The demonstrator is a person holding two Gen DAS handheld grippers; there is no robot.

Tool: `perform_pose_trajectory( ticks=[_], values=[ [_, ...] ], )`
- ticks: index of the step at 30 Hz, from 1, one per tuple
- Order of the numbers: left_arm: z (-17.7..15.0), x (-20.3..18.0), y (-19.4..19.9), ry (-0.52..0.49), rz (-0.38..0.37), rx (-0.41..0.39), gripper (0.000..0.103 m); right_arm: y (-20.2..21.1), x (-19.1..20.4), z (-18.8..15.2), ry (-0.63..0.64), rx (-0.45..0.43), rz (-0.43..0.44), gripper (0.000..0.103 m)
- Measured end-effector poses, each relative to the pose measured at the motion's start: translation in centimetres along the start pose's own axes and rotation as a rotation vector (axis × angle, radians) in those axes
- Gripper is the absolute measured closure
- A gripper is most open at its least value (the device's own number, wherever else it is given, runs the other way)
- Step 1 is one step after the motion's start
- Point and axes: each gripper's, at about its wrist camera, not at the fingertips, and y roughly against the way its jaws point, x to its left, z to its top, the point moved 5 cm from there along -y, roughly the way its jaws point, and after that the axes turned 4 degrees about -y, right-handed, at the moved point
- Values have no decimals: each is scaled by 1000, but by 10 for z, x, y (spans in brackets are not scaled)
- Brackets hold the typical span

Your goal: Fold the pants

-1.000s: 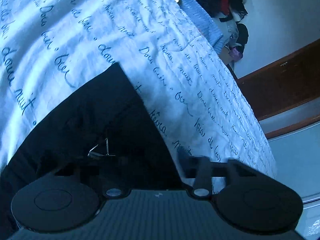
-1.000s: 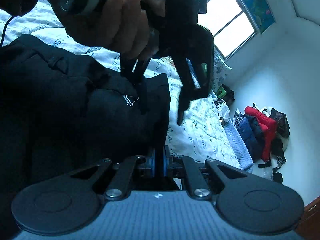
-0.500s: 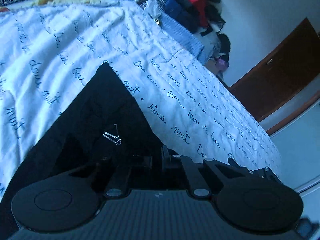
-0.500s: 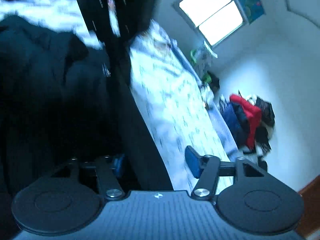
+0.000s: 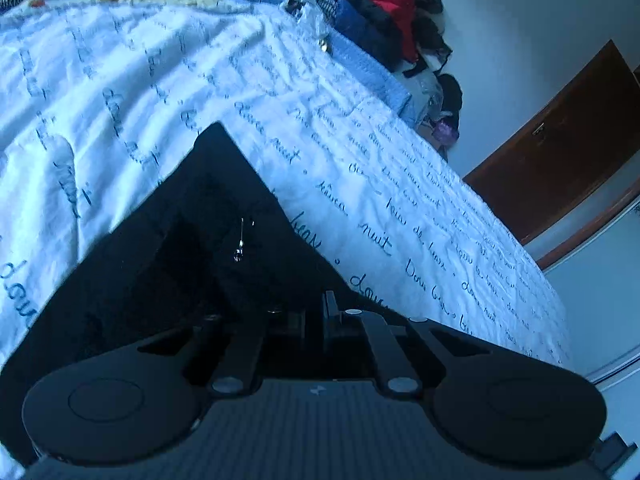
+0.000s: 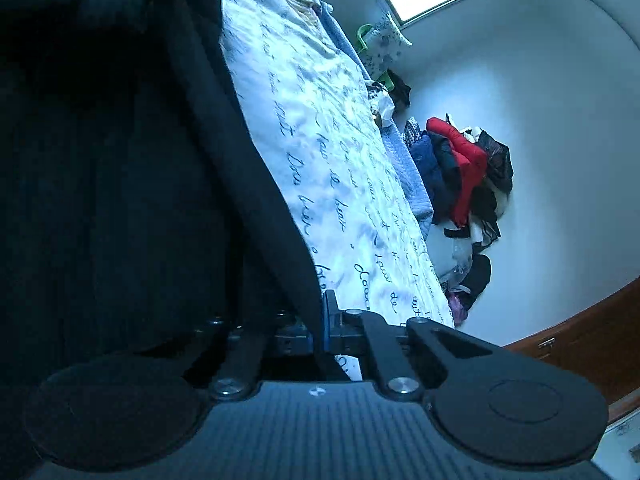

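Black pants [image 5: 172, 248] lie on a bed covered by a white bedspread [image 5: 360, 184] printed with blue cursive writing. Seen from the left wrist, a squared corner of the dark fabric points away across the bed, and a small metal clasp [image 5: 239, 240] glints near its middle. The left gripper [image 5: 316, 320] has its fingers drawn together on the near edge of the cloth. The right gripper [image 6: 316, 328] is likewise clamped on a thick band of the pants [image 6: 120, 200], probably the waistband. The fabric looks soft, limp and fairly light, so it should drape and sag; the stiffer waistband and hems seem the surest places to grip. A pile of clothes [image 6: 460, 176] sits against the far wall.
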Motion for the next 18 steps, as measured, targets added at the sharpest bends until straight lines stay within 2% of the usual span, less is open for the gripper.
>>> perform_pose_trajectory(
  ticks=[4,12,18],
  values=[
    [-1,-1,26,-48,-15,-50,91,37,5,2,-9,-26,-9,99],
    [-27,19,66,-80,-31,-26,91,103,43,9,68,-77,-6,99],
    [-52,34,88,-100,-21,2,91,127,73,7,84,-75,47,99]
  ],
)
